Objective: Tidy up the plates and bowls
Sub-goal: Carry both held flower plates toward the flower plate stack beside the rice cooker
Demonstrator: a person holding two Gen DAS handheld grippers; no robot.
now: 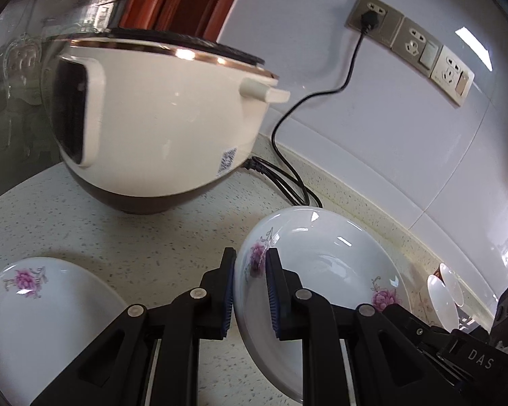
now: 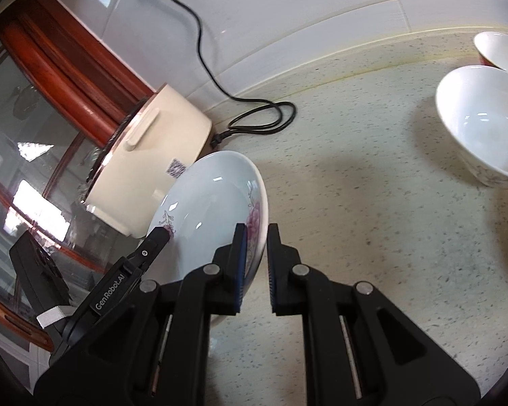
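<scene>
On the speckled counter (image 1: 145, 237), the left wrist view held, at its far left, a second plate (image 1: 40, 318) with a pink flower, lying flat and apart from the grippers. Behind it stood a cream cooker (image 1: 159, 118) with a dark base and a gold-rimmed lid, its black cord (image 1: 321, 98) running up the tiled wall to a socket strip (image 1: 420, 47).

The left gripper (image 1: 251, 291) was nearly closed, its blue pads pinching the rim of the flowered plate (image 1: 325, 270) at one pink bloom. The plate was tilted, clear of the counter, in front of the cooker. Further right, the right gripper's finger reached the plate's opposite rim, and two bowls (image 1: 443, 294) sat near the wall at the frame's edge.

In the right wrist view, a wood-framed glass door filled the left side, with the cooker (image 2: 159, 155) beside it. The left gripper (image 2: 161, 235) touched the plate's (image 2: 213, 209) near-left rim by a small bloom. The right gripper (image 2: 256, 267) was closed down on the plate's right rim over the larger flower, the rim caught between its fingers. So both grippers held one plate, on edge and tilted, just in front of the cooker. Well apart to the right stood a white bowl (image 2: 481, 125) upright on the counter (image 2: 355, 203), with a red-sided bowl (image 2: 501, 50) just behind it near the wall.
</scene>
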